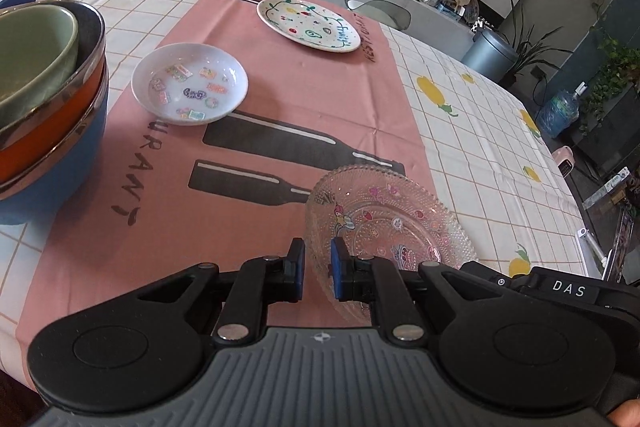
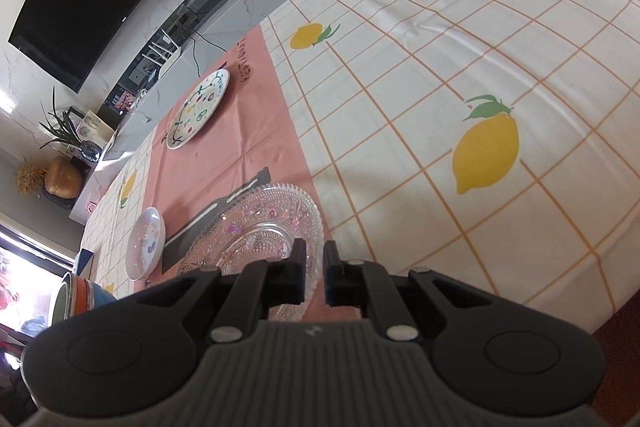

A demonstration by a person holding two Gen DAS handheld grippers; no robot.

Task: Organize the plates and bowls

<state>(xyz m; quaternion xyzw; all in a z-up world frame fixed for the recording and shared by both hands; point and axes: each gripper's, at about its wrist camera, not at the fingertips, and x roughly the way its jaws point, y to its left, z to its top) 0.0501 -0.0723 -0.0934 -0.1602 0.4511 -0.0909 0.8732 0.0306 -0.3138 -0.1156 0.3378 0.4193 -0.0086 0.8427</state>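
table [image 2: 480, 67]: white grid cloth with lemon print, covers most of both views
runner [image 1: 280, 99]: pink, bottle print and lettering, lies down the middle of the table; all the dishes sit on or at it
bowl stack [image 1: 48, 99]: far left in left view, at the runner's left edge. Blue bowl at bottom, orange one in it, green one nested on top, tilted. Right view shows only a sliver of it at the lower left
painted plate [image 1: 308, 25]: white, vine and fruit drawings, flat at the far end of the runner, well apart from the rest
glass plate [image 1: 384, 223]: clear, beaded rim, stickers on it. At the near right edge of the runner, tilted, near rim raised off the cloth
small dish [image 1: 190, 83]: white, shallow, stickers inside, flat on the runner between bowl stack and painted plate
left gripper [image 1: 317, 269]: jaws nearly closed, glass plate's near-left rim between the blue pads, gripped
right gripper [image 2: 316, 277]: jaws nearly closed too, narrow gap. Glass plate's rim runs into that gap on its right side; looks clamped, contact itself hard to see
hand [image 1: 624, 415]: a bit of it at the bottom right corner of left view, behind the gripper body
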